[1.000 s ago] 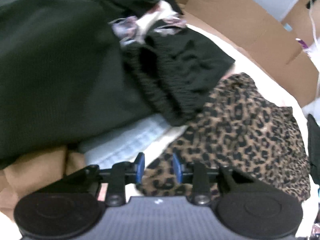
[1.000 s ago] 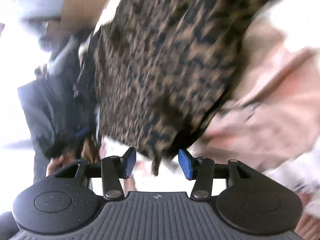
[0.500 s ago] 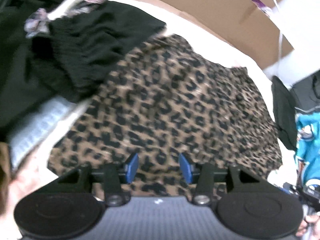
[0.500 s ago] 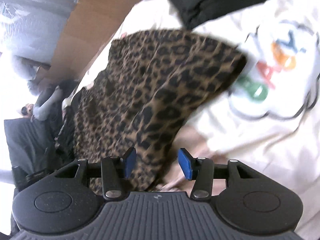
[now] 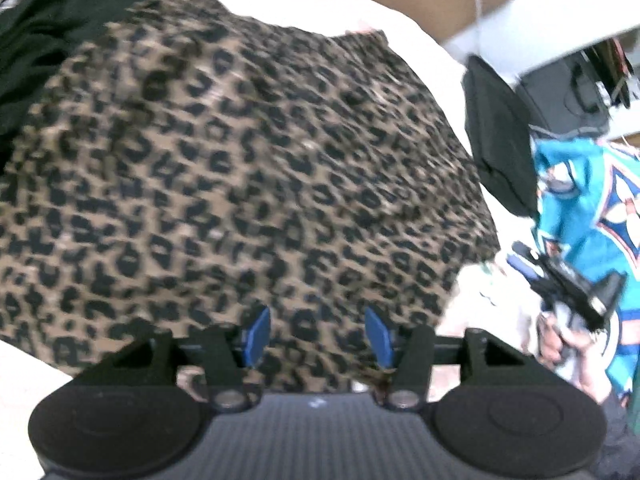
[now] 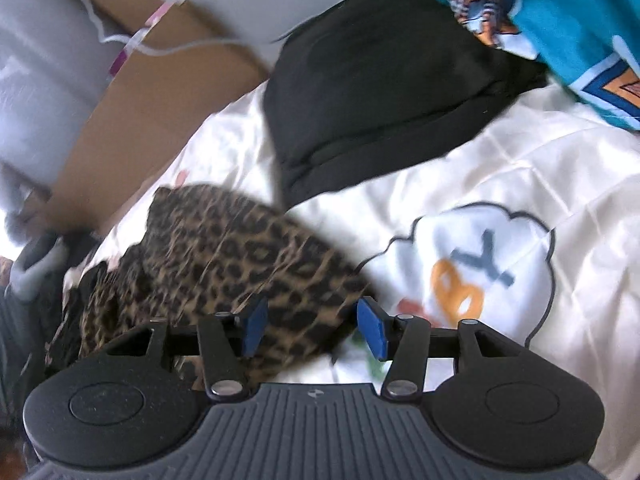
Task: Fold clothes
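So the leopard-print garment (image 5: 248, 168) is now lying spread out on the white quilt (image 6: 500, 184), where a second ago a corner of it was bunched up between the left gripper's pads and the right wrist view had it hanging in the air. Looks like it just got laid flat, so the actual folding is probably next. The left gripper (image 5: 316, 336) hovers over the garment's near edge with its jaws opening, nothing pinched, just cloth underneath. The right gripper (image 6: 310, 328) sits over the garment's right corner, jaws also opening, and as far as anyone can tell nothing is held. The quilt has a cartoon cloud print with letters (image 6: 476, 272) to the right of the garment. Further off there's a folded black garment (image 6: 384, 88), a teal printed jersey (image 6: 560, 12) at the far right, and cardboard boxes (image 6: 160, 112) along the far left side.
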The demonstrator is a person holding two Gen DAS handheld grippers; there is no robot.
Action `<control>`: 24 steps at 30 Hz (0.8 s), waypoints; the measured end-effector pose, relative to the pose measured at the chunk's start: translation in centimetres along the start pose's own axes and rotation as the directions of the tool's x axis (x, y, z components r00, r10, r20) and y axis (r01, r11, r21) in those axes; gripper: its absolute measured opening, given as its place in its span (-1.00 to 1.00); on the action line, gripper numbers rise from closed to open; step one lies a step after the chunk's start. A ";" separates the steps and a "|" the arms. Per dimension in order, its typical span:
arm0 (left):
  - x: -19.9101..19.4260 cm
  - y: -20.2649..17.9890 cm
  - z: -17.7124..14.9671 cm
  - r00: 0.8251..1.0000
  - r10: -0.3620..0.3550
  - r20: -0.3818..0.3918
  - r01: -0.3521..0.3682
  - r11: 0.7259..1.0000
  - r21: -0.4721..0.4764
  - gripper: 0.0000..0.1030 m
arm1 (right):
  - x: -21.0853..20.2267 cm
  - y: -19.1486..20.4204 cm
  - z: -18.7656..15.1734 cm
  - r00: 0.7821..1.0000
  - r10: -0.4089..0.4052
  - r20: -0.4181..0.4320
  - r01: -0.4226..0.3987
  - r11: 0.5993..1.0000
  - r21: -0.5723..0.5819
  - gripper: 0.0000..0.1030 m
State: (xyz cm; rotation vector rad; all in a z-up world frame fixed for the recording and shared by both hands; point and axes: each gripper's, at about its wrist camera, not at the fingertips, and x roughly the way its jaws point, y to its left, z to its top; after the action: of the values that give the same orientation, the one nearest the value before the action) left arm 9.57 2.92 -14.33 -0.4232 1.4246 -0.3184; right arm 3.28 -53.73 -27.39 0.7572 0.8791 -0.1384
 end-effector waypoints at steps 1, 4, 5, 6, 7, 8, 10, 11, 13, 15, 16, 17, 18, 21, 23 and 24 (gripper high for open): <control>0.5 -0.5 -0.1 1.000 -0.015 -0.016 0.015 1.000 -0.007 0.14 | 0.2 -0.2 0.1 1.000 -0.011 0.002 0.011 1.000 0.000 0.09; 2.4 -1.4 -0.5 0.996 -0.056 -0.073 0.050 0.995 -0.087 0.17 | 0.7 -1.0 0.5 0.999 -0.039 0.004 0.039 0.999 0.007 0.10; 3.0 -1.8 -0.8 0.994 -0.062 -0.092 0.053 0.994 -0.096 0.17 | 0.9 -1.3 0.6 0.999 -0.046 0.003 0.046 0.999 0.014 0.10; 3.6 -2.2 -1.0 0.992 -0.067 -0.111 0.056 0.993 -0.104 0.17 | 1.0 -1.6 0.7 0.999 -0.052 0.003 0.052 0.998 0.022 0.11; 4.2 -2.7 -1.3 0.989 -0.073 -0.128 0.059 0.992 -0.109 0.17 | 1.0 -1.9 0.7 0.998 -0.054 0.008 0.054 0.998 0.033 0.12; 4.6 -3.1 -1.6 0.986 -0.079 -0.144 0.063 0.992 -0.111 0.18 | 1.1 -2.1 0.7 0.998 -0.055 0.011 0.054 0.998 0.042 0.12; 5.5 -3.8 -2.2 0.980 -0.085 -0.178 0.067 0.992 -0.106 0.24 | 1.4 -2.5 0.7 0.999 -0.052 0.011 0.052 0.997 0.057 0.13; 5.8 -4.1 -2.5 0.979 -0.078 -0.190 0.060 0.993 -0.099 0.27 | 1.5 -2.7 0.7 0.999 -0.048 0.009 0.047 0.997 0.065 0.13; 6.3 -4.6 -3.0 0.975 -0.066 -0.213 0.049 0.995 -0.085 0.28 | 1.9 -2.8 0.7 0.999 -0.035 0.001 0.035 0.996 0.077 0.13; 6.9 -5.0 -3.5 0.972 -0.052 -0.228 0.036 0.997 -0.074 0.29 | 2.3 -2.7 0.6 1.000 -0.020 -0.011 0.021 0.997 0.068 0.12; 7.2 -5.1 -3.7 0.971 -0.042 -0.236 0.026 0.997 -0.069 0.29 | 2.5 -2.6 0.6 1.000 -0.019 -0.015 0.019 0.998 0.062 0.12; 7.3 -5.2 -3.8 0.970 -0.032 -0.241 0.017 0.998 -0.064 0.29 | 2.6 -2.5 0.5 1.000 -0.018 -0.018 0.019 0.998 0.057 0.11; 7.5 -5.3 -4.0 0.969 -0.020 -0.245 0.005 0.998 -0.061 0.29 | 2.7 -2.4 0.5 1.000 -0.018 -0.020 0.019 0.998 0.055 0.11; 8.2 -5.6 -4.4 0.969 0.002 -0.246 -0.020 0.997 -0.071 0.27 | 3.0 -2.2 0.5 1.000 -0.018 -0.023 0.019 0.998 0.056 0.10; 8.4 -5.6 -4.4 0.972 0.010 -0.237 -0.032 0.996 -0.087 0.27 | 3.1 -2.2 0.4 1.000 -0.016 -0.023 0.017 0.998 0.057 0.09; 8.5 -5.6 -4.3 0.973 0.011 -0.232 -0.034 0.995 -0.097 0.27 | 3.1 -2.3 0.3 1.000 -0.015 -0.023 0.016 0.998 0.059 0.09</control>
State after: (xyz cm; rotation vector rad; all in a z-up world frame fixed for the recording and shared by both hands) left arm 6.56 -6.30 -19.67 -0.4626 1.6779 -0.2849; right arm 4.61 -55.03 -30.80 0.8086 0.9056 -0.1705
